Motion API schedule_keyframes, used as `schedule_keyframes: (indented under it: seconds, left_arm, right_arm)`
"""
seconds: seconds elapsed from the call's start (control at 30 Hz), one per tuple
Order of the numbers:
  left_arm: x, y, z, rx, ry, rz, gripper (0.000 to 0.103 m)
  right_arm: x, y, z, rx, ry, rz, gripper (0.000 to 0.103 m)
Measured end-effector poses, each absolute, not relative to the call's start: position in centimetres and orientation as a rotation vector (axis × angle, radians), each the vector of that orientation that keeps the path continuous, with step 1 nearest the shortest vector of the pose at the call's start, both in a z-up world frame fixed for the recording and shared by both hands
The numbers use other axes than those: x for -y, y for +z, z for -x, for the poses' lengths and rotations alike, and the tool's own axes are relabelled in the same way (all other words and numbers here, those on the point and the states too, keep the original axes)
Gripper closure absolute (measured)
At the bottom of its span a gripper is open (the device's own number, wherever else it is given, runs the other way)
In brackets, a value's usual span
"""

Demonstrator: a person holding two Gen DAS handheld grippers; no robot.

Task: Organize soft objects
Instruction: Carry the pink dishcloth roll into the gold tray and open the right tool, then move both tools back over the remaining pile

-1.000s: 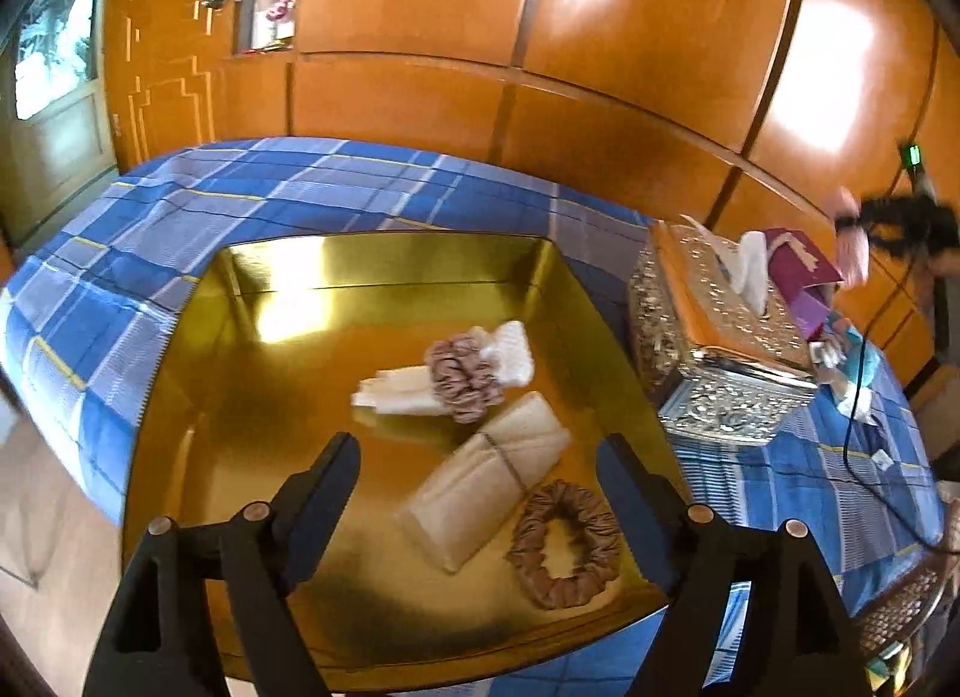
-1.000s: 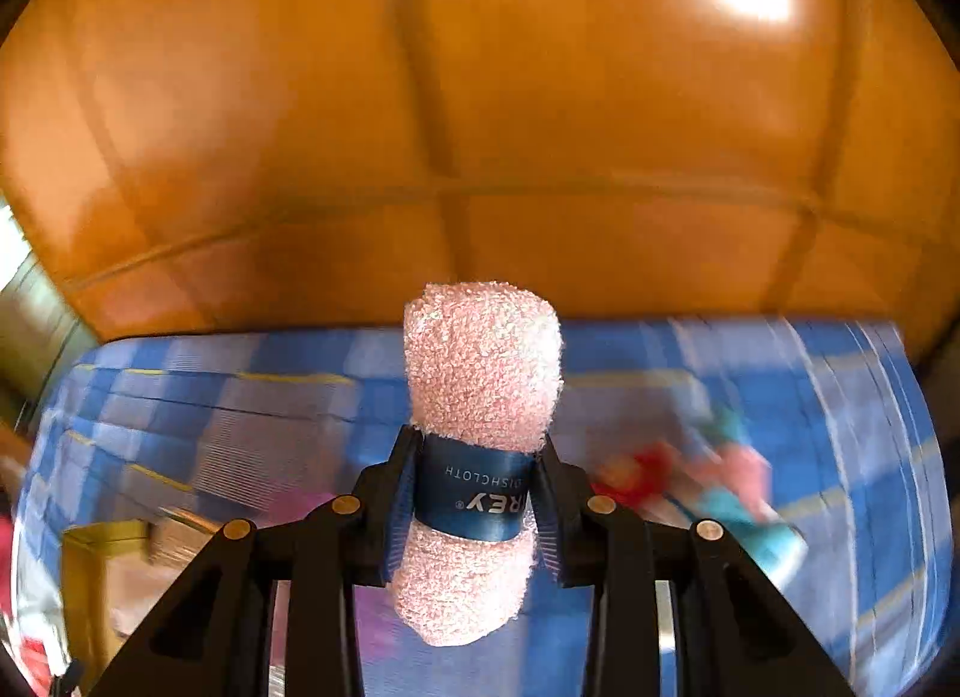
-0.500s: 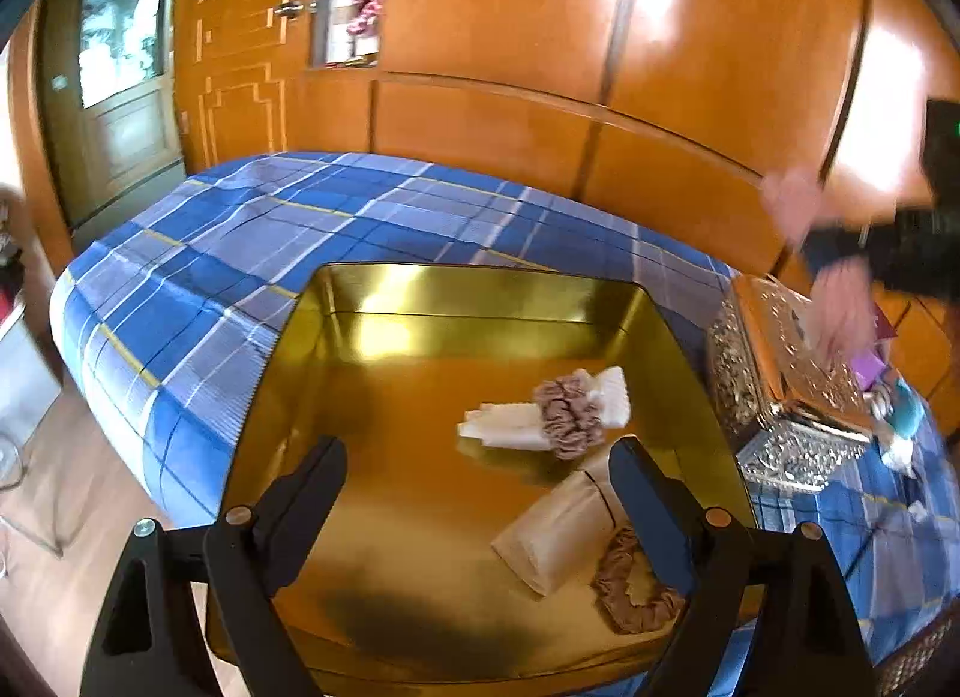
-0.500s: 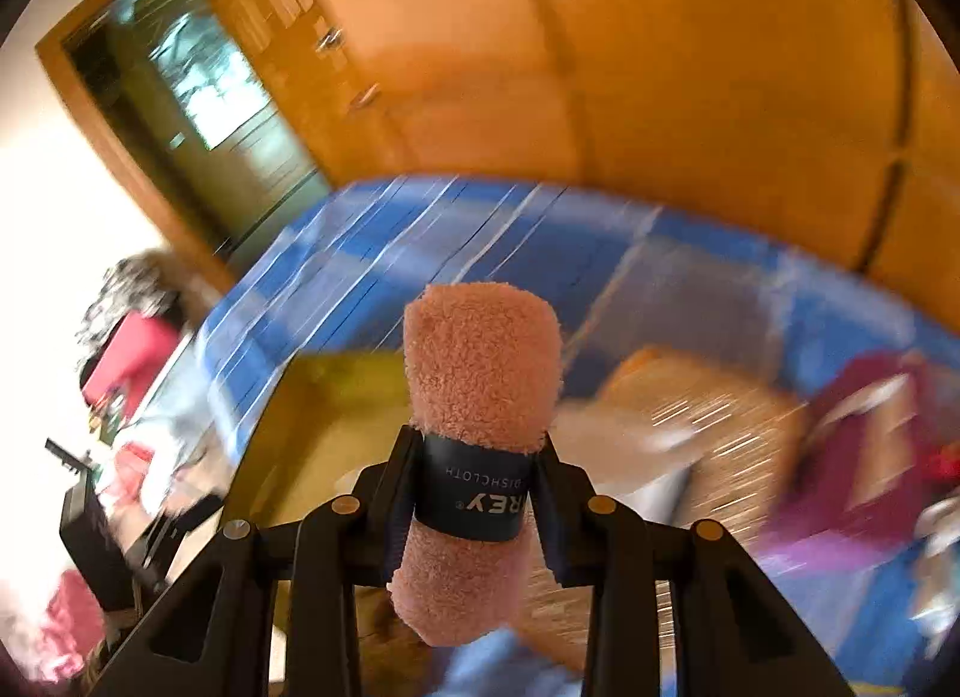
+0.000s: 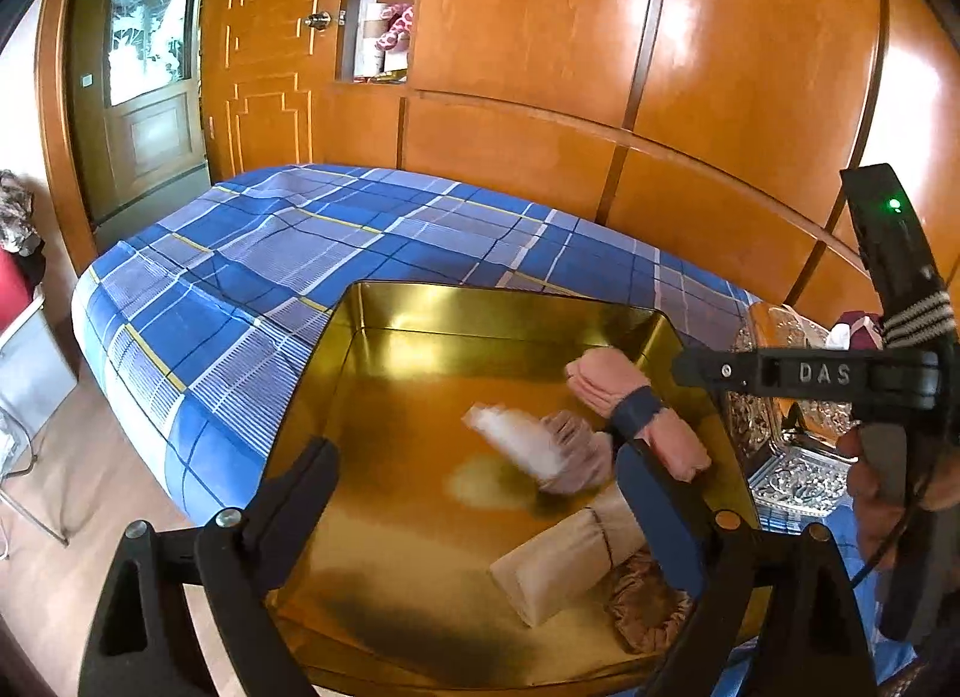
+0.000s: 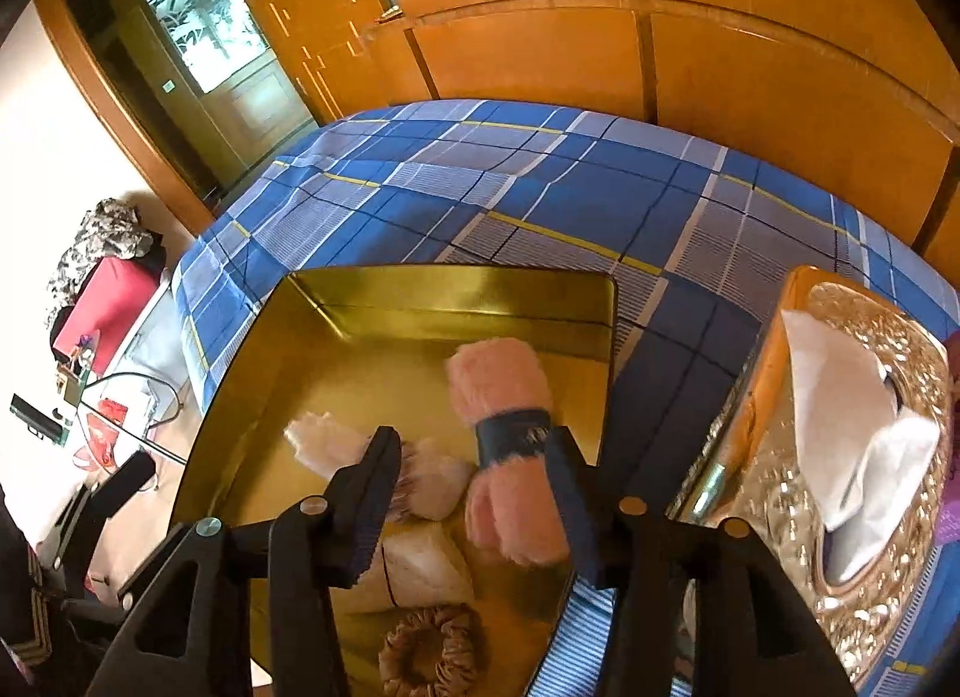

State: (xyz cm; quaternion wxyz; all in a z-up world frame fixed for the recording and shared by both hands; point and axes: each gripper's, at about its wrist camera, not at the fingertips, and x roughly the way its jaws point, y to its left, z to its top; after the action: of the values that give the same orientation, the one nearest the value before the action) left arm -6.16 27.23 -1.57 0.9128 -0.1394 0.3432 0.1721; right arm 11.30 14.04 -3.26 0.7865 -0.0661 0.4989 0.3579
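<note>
The tray [image 5: 498,301] sits on the bed [image 5: 288,253], with the tissue box [image 6: 864,457] just beside it on the right. In the tray, the rolled towel [image 6: 510,445] lies by the right wall. Left of it rests the white cloth [image 6: 324,439], with a folded pouch [image 5: 570,565] nearer the camera and a scrunchie [image 6: 432,655] nearest. A wooden wall [image 5: 600,97] stands behind the bed.

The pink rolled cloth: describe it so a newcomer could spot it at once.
Find the gold tray on the blue plaid bed. Along its right side lies the pink rolled cloth. It is the only pink fluffy roll, with a dark blue paper band around its middle.
</note>
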Motion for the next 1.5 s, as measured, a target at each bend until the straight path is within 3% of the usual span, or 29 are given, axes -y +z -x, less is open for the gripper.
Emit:
schedule_keyframes:
  seconds: [0.67, 1.5]
  left_arm:
    - [-25.2, -1.7, 5.8, -0.729, 0.319, 0.238, 0.009]
    - [-19.3, -1.4, 5.4, -0.723, 0.177, 0.092, 0.009]
  right_arm:
    - [-8.2, 0.3, -5.2, -0.826, 0.700, 0.209, 0.047]
    - [9.8, 1.9, -9.5, -0.778, 0.315, 0.074, 0.047]
